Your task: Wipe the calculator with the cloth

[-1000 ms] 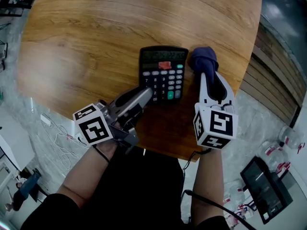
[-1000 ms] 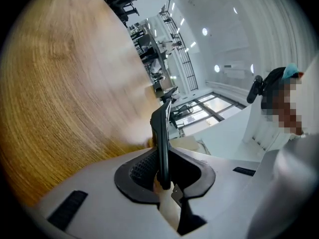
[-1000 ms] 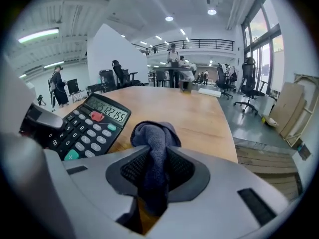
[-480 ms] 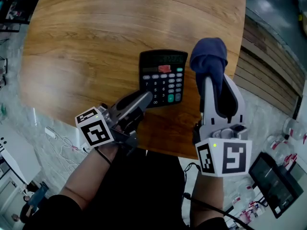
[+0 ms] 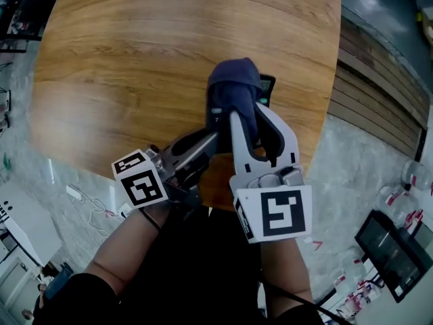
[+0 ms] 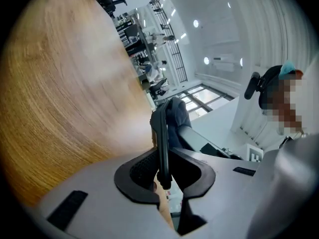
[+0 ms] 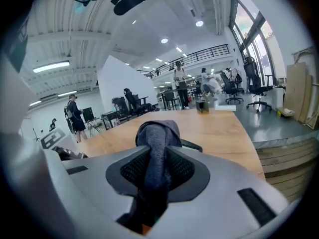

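The right gripper [image 5: 245,114], pinching the cloth [image 5: 233,87], had swung to frame centre over the calculator [image 6: 162,133]. The left gripper's [image 5: 213,137] thin pinch on the calculator's edge might slip under wiping pressure.

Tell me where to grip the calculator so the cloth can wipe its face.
Pinch its near edge, coming in from the person's side, as the left gripper does. The calculator is a thin flat slab, so jaws close across its thickness and leave its face free for the cloth in the right gripper.
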